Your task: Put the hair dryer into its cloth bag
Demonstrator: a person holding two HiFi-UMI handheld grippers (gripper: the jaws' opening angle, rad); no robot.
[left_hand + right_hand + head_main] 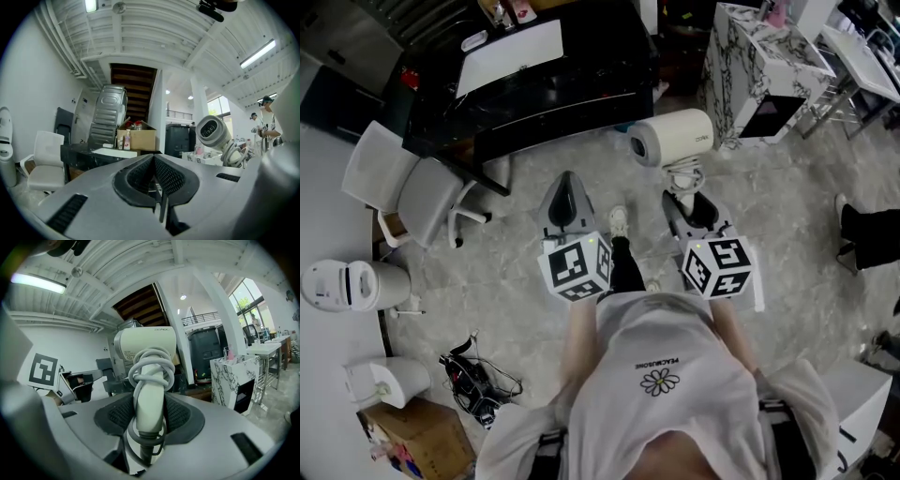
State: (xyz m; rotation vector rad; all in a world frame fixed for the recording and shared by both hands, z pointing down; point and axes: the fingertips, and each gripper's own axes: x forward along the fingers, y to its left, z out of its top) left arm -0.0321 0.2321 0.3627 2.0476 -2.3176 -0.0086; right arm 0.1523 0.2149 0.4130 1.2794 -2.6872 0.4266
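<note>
A cream hair dryer (pixel 672 138) with its cord wound round the handle is clamped by that handle in my right gripper (pixel 682 194). In the right gripper view the handle (pixel 149 404) stands upright between the dark pads (pixel 180 416), and the barrel (pixel 145 350) points left above them. My left gripper (pixel 565 185) is level with it on the left, shut with nothing in it; its pads (pixel 166 176) meet. The left gripper view shows the dryer's nozzle (pixel 213 132) off to its right. I see no cloth bag for sure.
A black table (pixel 581 89) ahead carries a flat white sheet (pixel 508 52) and a cardboard box (pixel 137 138). White chairs (pixel 403 187) stand at the left, a marble-patterned cabinet (pixel 759 66) at the right. White appliances (pixel 352 284), cables (pixel 473 380) and another box (pixel 422 436) are at the lower left.
</note>
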